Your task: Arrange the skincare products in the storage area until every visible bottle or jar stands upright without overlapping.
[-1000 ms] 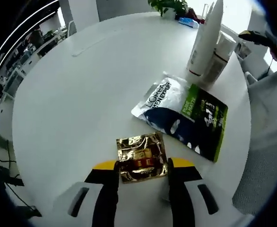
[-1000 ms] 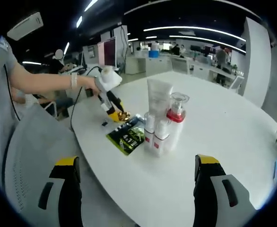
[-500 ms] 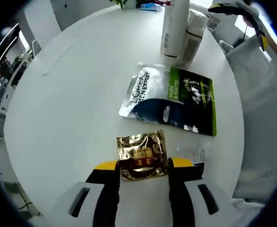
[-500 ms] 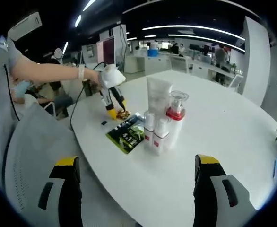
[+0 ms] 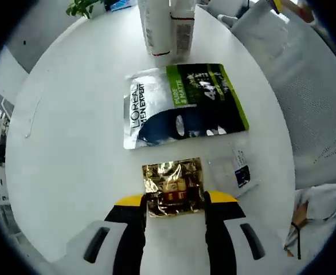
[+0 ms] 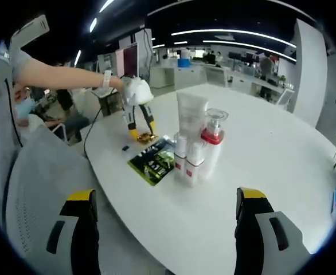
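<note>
My left gripper point(image 5: 174, 199) is shut on a gold foil sachet point(image 5: 173, 187) just above the white table point(image 5: 70, 143). Beyond it lies a flat L'Oreal sachet point(image 5: 182, 106), silver, dark blue and green. A small clear sachet point(image 5: 235, 173) lies to its right. Two white bottles point(image 5: 156, 26) stand at the far end. In the right gripper view, a white tube point(image 6: 192, 123), a pump bottle with a red collar point(image 6: 214, 143) and two small white bottles point(image 6: 188, 163) stand upright together. The left gripper point(image 6: 139, 129) stands behind them over the gold sachet point(image 6: 147, 137). My right gripper point(image 6: 167, 195) is open and holds nothing, short of the table edge.
A grey mesh chair point(image 6: 42, 195) stands at the table's near left edge and also appears as the chair point(image 5: 305, 86). A person's arm point(image 6: 65, 77) holds the left gripper. A potted plant point(image 5: 85, 7) sits at the table's far side. Office desks fill the background.
The left gripper has swung and turned with the gold sachet held in it, so the L'Oreal sachet and bottles have rotated in its view. The right gripper has not moved.
</note>
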`<state>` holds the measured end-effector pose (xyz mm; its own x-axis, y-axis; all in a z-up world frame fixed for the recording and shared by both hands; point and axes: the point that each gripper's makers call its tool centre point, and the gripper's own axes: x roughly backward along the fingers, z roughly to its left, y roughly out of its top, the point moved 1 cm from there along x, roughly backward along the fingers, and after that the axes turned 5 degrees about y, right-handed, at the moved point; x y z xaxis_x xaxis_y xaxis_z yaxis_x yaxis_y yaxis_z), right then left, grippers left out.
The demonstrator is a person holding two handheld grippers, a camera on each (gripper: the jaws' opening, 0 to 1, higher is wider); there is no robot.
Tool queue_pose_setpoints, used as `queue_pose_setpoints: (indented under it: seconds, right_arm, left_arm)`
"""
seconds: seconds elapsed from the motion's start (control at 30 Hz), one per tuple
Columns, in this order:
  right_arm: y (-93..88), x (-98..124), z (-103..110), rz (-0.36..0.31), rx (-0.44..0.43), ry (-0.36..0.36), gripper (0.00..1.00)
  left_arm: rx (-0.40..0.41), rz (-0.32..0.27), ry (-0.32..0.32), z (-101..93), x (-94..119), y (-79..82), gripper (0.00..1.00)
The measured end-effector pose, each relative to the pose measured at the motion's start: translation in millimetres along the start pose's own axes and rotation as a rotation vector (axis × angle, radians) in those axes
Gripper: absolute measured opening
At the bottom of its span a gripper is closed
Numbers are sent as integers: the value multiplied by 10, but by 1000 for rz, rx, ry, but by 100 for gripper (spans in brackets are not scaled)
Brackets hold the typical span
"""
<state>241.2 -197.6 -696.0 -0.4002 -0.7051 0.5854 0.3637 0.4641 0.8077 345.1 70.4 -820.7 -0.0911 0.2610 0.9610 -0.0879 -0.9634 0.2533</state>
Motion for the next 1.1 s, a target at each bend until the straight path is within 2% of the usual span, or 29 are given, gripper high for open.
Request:
queue_pose_setpoints:
  seconds: [0.07,0.33,0.53,0.67,0.77,0.83,0.9,1.03,1.07,1.1]
  right_arm:
    - [-8,4,0,1,-6,-4,100]
    - [-46,22,-4,4,-23,-19,100]
    - [-60,48,-6,5,-33,-33,100]
    - [-74,57,-10,9,-36,-38,100]
    - [-70,63,-15,6,-38,-41,100]
    - [-61,68,-20,2,-38,-44,100]
    - [-51,72,-20,1,-35,-44,100]
    - [-45,83,-18,-1,-30,-44,100]
    - [-47,83,-19,0,-30,-44,100]
    - [-51,83,-19,1,-30,-44,100]
  left_arm:
    - [-72,16,-17,-43,13,12,41]
    - [-257,62,-52,-31,11,-6,42]
    - [-468,100,-83,34,-11,-67,42]
    - [-540,97,-89,39,-21,-39,42]
    - [-597,119,-92,69,-34,-51,42]
    - [-614,129,-88,88,-48,-64,43]
    - [-595,129,-78,131,-64,-73,47]
    - [-494,109,-45,209,-33,-79,56]
    - [-483,105,-32,229,-13,-78,56]
    - [-438,97,-3,257,30,-75,55]
